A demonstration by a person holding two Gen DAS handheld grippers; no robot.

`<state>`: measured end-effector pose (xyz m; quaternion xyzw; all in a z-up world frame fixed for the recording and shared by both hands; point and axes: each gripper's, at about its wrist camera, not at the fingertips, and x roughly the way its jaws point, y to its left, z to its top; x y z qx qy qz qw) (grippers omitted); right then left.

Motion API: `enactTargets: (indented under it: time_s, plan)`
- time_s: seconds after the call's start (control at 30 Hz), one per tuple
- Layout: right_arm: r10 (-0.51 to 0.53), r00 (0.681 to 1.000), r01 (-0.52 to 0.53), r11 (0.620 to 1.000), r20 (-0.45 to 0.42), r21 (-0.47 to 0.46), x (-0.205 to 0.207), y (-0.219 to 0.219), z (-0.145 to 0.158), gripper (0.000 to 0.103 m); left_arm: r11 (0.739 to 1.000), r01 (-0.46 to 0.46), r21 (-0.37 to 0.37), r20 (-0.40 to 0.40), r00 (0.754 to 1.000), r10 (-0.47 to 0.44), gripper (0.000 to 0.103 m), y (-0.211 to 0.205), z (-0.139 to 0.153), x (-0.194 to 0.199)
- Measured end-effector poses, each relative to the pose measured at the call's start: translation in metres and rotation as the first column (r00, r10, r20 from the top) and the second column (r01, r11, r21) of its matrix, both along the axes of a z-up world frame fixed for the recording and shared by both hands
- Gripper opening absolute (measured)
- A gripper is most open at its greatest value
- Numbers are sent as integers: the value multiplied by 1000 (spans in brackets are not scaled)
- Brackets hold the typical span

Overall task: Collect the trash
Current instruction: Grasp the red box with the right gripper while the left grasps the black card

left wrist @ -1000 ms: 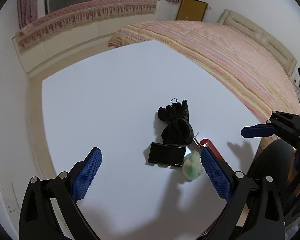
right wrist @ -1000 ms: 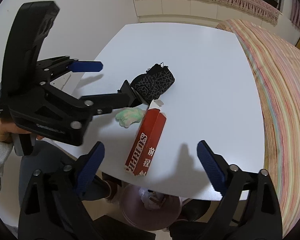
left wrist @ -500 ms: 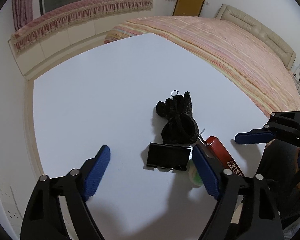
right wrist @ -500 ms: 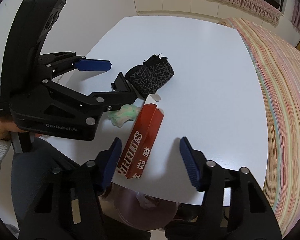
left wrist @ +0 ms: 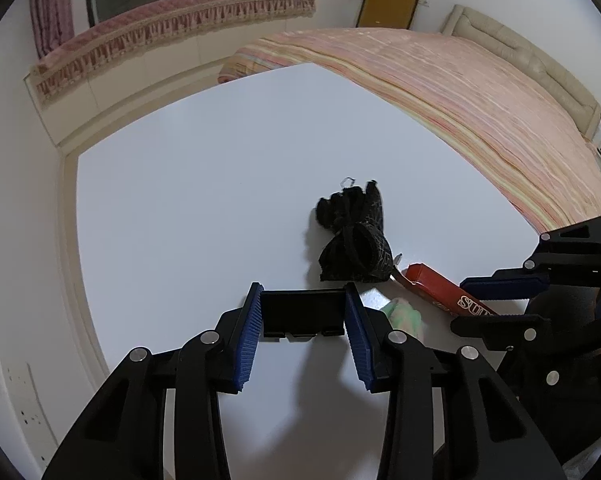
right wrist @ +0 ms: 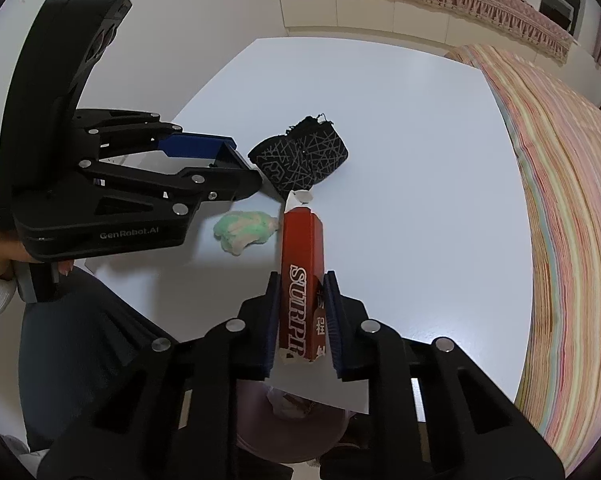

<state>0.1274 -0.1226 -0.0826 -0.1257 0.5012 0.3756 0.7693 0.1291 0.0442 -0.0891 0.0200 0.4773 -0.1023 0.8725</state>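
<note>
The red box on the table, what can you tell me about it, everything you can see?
The red box is long, narrow, seemingly cardboard, with white "SURPR..." lettering and further characters along one face. Its far end flap is torn open, showing pale inner card; its near end looks ragged. It lies flat on the white table, reaching its near edge. The right gripper clamps its near end, blue pads on both long sides. Its far end lies close to a black patterned glove.

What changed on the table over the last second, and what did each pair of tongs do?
Both tongs went from wide open to gripping: the left tongs are closing on the black tray, and the right tongs have clamped the red carton. The black glove and green wad stayed put.
</note>
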Motion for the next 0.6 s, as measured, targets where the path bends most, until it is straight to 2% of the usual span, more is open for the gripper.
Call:
enactTargets:
  time_s: [0.27,0.6]
  plan:
    - [4,1000,-4,999,7,34,-2,-8,10,18,998,-59,-12,17,998,59,40,2,13,-15]
    - [18,998,-22,997,54,79,-21,-33,44,18,996,-73,-49,57,995,76,40,-9,44,-54]
